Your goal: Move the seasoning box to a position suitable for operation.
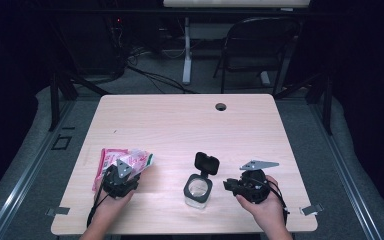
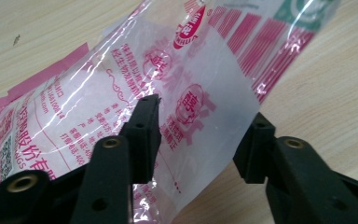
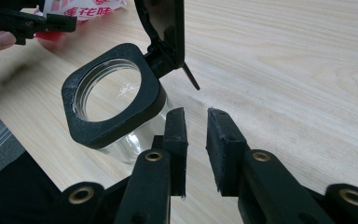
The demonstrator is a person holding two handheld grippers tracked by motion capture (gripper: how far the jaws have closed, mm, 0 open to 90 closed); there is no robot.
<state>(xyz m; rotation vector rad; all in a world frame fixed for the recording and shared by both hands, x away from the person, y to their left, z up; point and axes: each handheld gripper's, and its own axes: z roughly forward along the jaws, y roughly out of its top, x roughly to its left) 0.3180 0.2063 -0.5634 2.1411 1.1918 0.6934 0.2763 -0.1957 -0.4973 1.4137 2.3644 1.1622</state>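
Lying near the counter's front-left corner, the crinkly clear plastic packet printed in pink and red (image 2: 186,88) has one end lifted between the jaws of the left gripper (image 2: 200,140). The left jaw overlaps the film while the right jaw stands at the packet's edge; whether the pads actually press on it cannot be told. A strip of loose pink wrapper (image 1: 106,162) lies just beside the packet, toward the counter's left edge.

Toward the middle of the front edge stands a small clear glass jar with a square black collar (image 3: 114,100), its hinged black lid (image 3: 165,28) flipped up and open. The right gripper (image 3: 196,140) sits just beside the jar, on the side toward the counter's right edge, its jaws a narrow gap apart with nothing between them, and the nearer jaw is close to the glass wall.

The light wooden counter (image 1: 190,125) has a round cable hole (image 1: 221,106) near its back edge.
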